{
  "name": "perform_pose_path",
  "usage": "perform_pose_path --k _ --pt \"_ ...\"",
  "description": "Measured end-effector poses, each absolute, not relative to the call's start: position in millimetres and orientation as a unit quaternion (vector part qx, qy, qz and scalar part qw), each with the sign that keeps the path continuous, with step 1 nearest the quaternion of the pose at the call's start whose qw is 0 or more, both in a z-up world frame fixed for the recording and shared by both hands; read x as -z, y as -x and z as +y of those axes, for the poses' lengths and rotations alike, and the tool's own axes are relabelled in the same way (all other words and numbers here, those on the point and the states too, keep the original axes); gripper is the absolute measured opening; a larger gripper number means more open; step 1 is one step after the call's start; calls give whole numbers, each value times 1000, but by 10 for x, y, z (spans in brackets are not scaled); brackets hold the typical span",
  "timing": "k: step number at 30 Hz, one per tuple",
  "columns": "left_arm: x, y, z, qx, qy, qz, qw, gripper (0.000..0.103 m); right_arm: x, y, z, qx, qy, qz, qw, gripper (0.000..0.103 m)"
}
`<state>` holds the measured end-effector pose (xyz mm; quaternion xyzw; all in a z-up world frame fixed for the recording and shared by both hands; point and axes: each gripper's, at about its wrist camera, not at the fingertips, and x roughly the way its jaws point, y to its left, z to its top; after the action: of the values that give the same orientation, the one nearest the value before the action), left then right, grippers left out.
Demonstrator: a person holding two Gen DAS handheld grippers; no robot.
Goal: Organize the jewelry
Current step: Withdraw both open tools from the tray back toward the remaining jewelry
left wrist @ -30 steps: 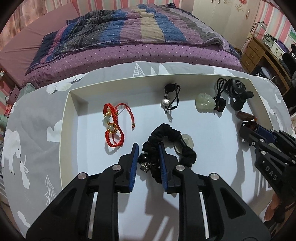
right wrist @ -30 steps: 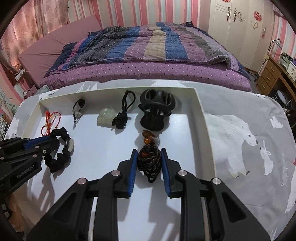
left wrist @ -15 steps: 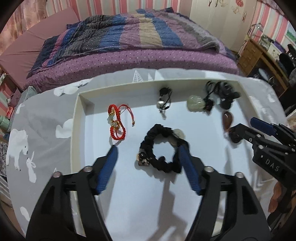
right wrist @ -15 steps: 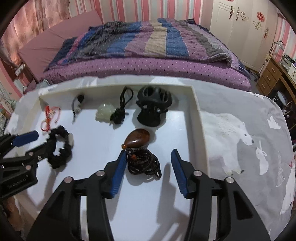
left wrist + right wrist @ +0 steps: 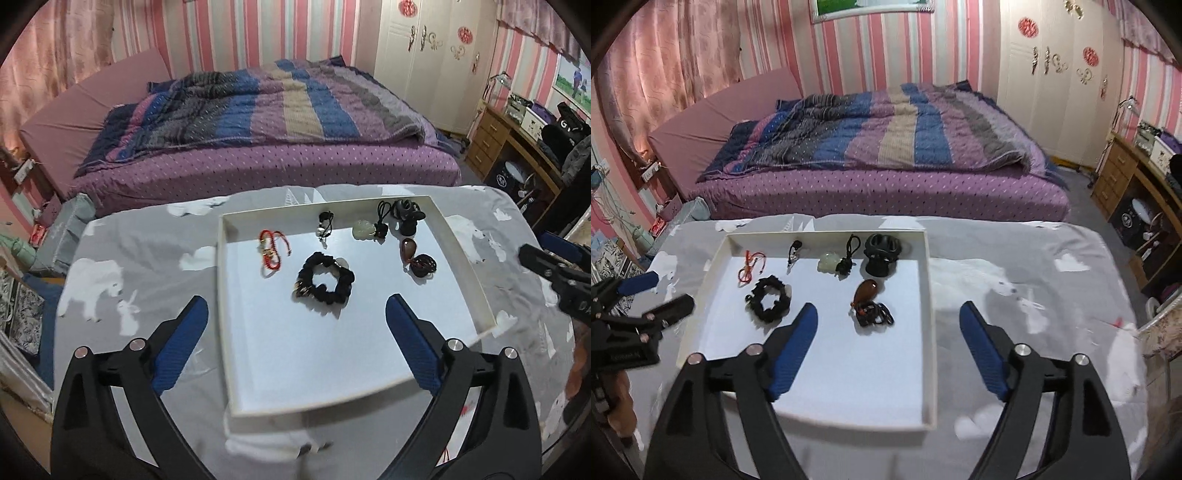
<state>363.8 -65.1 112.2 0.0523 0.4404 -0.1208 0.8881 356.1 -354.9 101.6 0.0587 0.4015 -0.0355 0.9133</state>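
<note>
A white tray (image 5: 467,258) (image 5: 929,295) lies on a grey animal-print cloth. In it lie a red cord bracelet (image 5: 270,251) (image 5: 750,267), a black scrunchie bracelet (image 5: 327,283) (image 5: 768,299), a small black-corded charm (image 5: 325,225) (image 5: 795,249), a pale jade pendant (image 5: 364,229) (image 5: 829,263), a black hair claw (image 5: 406,218) (image 5: 882,254) and a brown teardrop pendant with dark cord (image 5: 417,258) (image 5: 870,302). My left gripper (image 5: 297,317) hangs high over the tray's near half, its jaws opening wide with nothing between them. My right gripper (image 5: 888,323) is likewise raised, jaws opening and empty.
A bed (image 5: 277,122) with a striped quilt stands beyond the table. A wooden desk (image 5: 517,147) with clutter is at the right. The table's edges fall off at left and right, and the cloth around the tray lies bare.
Both grippers let go: the left released the black scrunchie bracelet, the right the brown pendant's cord. Both opened wide and rose up and back from the tray.
</note>
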Motion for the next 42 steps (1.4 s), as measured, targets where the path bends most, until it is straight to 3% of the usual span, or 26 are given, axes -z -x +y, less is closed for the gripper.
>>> perform_pose_path --k 18,42 --pt "-1468 -2545 -379 129 -74 434 888 100 -1693 -2223 -3570 63 -39 380 922 84" --pt "-828 -2066 -210 138 -90 483 860 100 -867 -1825 -3498 59 -27 456 888 84"
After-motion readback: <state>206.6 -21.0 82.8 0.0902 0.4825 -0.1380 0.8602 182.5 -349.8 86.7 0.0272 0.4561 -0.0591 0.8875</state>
